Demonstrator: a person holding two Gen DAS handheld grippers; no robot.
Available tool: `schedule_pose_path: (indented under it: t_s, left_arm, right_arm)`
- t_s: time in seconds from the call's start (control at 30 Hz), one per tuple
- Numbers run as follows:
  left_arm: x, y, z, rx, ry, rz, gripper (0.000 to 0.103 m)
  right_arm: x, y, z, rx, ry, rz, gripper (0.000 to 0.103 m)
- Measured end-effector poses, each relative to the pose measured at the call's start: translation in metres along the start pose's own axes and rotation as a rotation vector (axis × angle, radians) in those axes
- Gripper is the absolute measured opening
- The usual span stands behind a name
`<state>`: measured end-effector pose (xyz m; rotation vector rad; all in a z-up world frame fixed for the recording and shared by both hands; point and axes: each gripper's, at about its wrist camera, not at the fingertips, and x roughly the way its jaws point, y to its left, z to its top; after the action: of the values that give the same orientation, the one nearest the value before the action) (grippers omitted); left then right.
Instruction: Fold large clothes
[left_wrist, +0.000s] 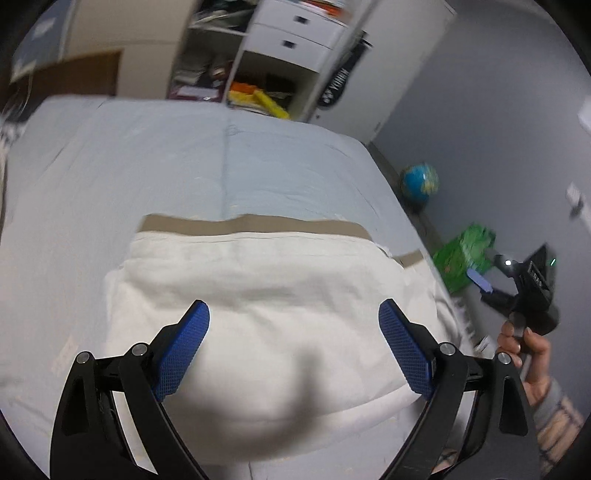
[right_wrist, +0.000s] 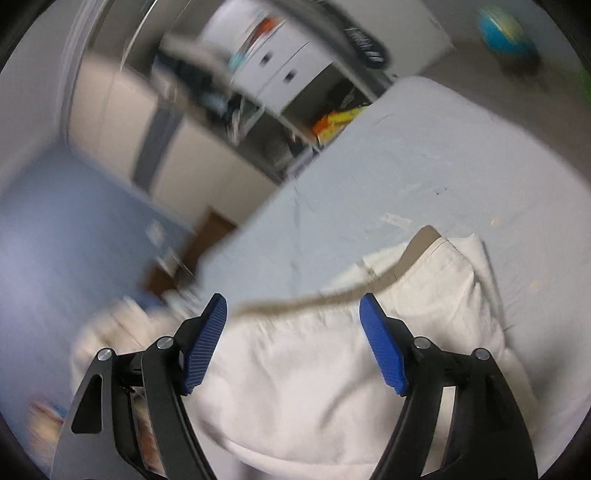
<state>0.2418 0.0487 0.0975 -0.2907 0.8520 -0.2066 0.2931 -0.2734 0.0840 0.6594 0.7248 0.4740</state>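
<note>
Your left hand-held gripper (left_wrist: 293, 325) is spread wide with nothing between its blue pads, hovering over the white garment (left_wrist: 258, 302) that's lying folded on the light blue bed (left_wrist: 184, 158), tan band at its 12 o'clock edge. Your right hand-held gripper (right_wrist: 293, 317) is spread wide too, empty, above the same garment, and it shows at 3 o'clock in the left view, off past the bed's edge near the globe (left_wrist: 419, 181)

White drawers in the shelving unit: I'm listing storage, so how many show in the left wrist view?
2: an upper drawer and a lower drawer, stacked beyond the bed. More may be hidden above.
</note>
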Motion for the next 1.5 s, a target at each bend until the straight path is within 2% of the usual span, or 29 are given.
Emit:
schedule_pose_path:
  t_s: [0.07,0.13,0.3,0.47,0.6,0.8,1.07,1.5]
  left_arm:
    - [0.013,-0.019,-0.001,0.054,0.009,0.03,0.088]
    - [0.029,-0.039,-0.003,0.122,0.014,0.086,0.088]
    - [0.072,-0.046,-0.002,0.158,0.041,0.179,0.086]
    - [0.102,-0.014,-0.011,0.101,0.119,0.28,0.065]
    - [0.111,0.024,-0.022,-0.004,0.167,0.283,0.062]
    - [0.118,0.046,-0.035,-0.011,0.172,0.307,0.061]
    - [0.134,0.05,-0.046,-0.01,0.133,0.314,0.061]
    - [0.146,0.051,-0.063,0.005,0.088,0.324,0.061]
  right_arm:
    - [0.017,0.021,-0.017,-0.128,0.054,-0.079,0.071]
    - [0.032,0.033,-0.032,-0.208,0.1,-0.115,0.071]
    - [0.064,0.047,-0.065,-0.349,0.169,-0.232,0.071]
    - [0.083,0.034,-0.072,-0.32,0.157,-0.273,0.071]
    - [0.105,0.031,-0.068,-0.321,0.139,-0.289,0.071]
    - [0.152,0.034,-0.072,-0.44,0.166,-0.364,0.079]
    - [0.182,0.017,-0.079,-0.486,0.209,-0.389,0.081]
    - [0.203,0.01,-0.089,-0.499,0.244,-0.427,0.081]
